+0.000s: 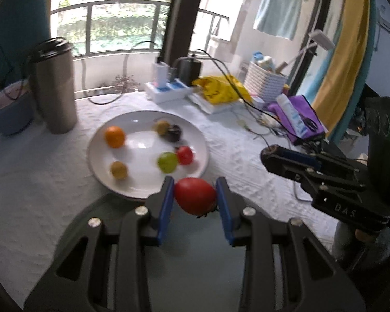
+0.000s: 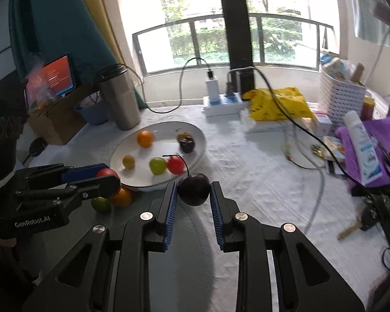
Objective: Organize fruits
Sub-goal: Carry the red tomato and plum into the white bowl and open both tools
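L gripper clamps tomato; R gripper plum.

Red tomato between the left gripper jaws, just before the white plate.

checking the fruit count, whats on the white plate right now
On the white plate: an orange, a green fruit, a red fruit, two yellowish fruits, one dark fruit. Nothing looks hidden.
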Demonstrator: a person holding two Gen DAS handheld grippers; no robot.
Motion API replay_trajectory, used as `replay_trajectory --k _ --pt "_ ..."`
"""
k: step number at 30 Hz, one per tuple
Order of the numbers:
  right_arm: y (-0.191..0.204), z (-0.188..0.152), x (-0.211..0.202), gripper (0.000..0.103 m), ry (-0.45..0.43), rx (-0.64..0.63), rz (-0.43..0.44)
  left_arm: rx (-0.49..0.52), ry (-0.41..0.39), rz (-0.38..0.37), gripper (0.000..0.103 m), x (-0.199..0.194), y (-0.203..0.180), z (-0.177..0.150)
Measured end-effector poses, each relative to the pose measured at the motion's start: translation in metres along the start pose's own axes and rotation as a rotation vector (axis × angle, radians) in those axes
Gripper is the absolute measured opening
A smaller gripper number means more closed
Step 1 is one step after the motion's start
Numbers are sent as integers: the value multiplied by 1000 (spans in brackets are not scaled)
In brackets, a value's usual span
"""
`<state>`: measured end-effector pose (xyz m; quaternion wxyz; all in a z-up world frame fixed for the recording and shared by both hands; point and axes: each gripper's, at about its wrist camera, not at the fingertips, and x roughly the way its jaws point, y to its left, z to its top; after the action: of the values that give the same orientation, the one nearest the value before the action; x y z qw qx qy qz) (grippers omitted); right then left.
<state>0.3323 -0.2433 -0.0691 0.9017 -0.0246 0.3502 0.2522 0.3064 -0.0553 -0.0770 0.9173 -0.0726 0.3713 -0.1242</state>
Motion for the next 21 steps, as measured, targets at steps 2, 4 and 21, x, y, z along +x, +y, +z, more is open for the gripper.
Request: replay_trajectory --k 2,4,21 --pt "7 3 5 28 4 -9 7 -13 -7 11 34 -3 12 0" --pt "14 5 11 28 10 -19 16 -23 -11 18 34 -4 22 2" --pt "49 34 71 28 58 -79 68 -53 -24 75 34 20 81 19"
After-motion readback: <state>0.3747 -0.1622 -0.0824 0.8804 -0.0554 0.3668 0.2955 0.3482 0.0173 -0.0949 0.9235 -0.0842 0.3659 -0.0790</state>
